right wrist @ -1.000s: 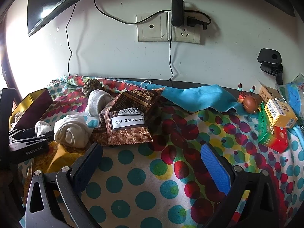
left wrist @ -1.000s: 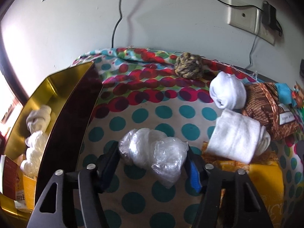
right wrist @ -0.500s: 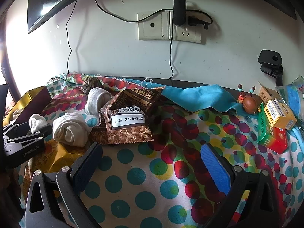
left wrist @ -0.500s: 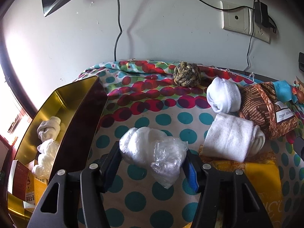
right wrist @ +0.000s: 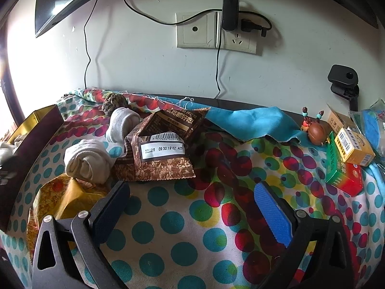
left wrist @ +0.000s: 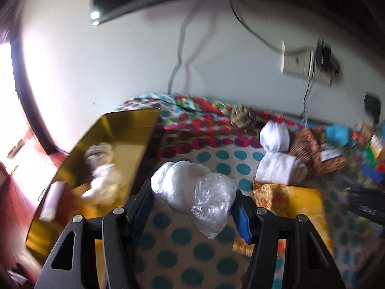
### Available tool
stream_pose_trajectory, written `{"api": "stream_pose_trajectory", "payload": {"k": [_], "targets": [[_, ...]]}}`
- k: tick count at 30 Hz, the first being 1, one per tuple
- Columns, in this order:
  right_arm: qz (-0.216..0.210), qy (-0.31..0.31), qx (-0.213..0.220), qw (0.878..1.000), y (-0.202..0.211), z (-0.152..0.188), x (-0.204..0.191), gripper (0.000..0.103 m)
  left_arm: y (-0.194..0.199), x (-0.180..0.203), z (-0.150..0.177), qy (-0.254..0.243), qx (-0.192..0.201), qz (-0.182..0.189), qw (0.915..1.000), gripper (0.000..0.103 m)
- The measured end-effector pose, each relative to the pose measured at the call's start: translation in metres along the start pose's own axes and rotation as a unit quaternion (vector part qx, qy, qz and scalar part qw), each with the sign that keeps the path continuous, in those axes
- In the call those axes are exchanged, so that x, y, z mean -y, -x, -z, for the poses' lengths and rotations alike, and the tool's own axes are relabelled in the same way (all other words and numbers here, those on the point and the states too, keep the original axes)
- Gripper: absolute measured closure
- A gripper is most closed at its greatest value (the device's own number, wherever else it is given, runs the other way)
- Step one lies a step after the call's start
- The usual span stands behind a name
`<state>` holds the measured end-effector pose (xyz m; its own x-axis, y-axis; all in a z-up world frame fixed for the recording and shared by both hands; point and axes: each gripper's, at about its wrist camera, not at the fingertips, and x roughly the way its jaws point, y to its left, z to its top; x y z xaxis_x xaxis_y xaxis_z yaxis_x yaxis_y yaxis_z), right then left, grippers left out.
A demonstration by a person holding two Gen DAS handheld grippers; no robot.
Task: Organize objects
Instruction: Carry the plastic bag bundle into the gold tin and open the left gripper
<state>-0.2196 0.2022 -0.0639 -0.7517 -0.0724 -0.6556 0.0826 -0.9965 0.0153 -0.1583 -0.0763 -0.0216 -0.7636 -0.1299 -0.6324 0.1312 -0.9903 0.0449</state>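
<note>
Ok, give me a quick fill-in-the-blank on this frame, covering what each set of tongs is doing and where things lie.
1. The left tongs are shut on a ____ bundle.
2. The right tongs are open and hold ____.
3. The gold box lies to the ____ of the left tongs.
4. The brown snack packet rests beside two rolled ____.

Missing words: plastic-wrapped; nothing; left; socks

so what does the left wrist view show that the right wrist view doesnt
Only the left wrist view: the left gripper shut on a plastic-wrapped white bundle, plus similar bundles inside the gold box.

Only the right wrist view: the open, empty right gripper, a green and red box, a yellow box and a brown figurine.

Both: the rolled socks, brown snack bag, rope ball and wall socket.
</note>
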Motion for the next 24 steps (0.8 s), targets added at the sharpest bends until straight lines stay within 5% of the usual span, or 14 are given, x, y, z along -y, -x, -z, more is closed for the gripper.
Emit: {"api": "stream_pose_trajectory", "payload": {"k": [4, 10, 24], "targets": [[0.001, 0.005, -0.001, 1.0, 0.0, 0.0, -0.002, 0.0, 0.047, -0.038, 0.01, 0.016, 0.021, -0.016, 0.9995, 0.042], [0.0, 0.013, 0.002, 1.0, 0.001, -0.001, -0.007, 0.0, 0.066, -0.098, 0.031, 0.044, -0.012, -0.053, 0.9975, 0.042], [-0.001, 0.014, -0.004, 1.0, -0.001, -0.001, -0.007, 0.0, 0.015, -0.128, 0.043, 0.05, -0.068, -0.089, 0.9924, 0.042]]}}
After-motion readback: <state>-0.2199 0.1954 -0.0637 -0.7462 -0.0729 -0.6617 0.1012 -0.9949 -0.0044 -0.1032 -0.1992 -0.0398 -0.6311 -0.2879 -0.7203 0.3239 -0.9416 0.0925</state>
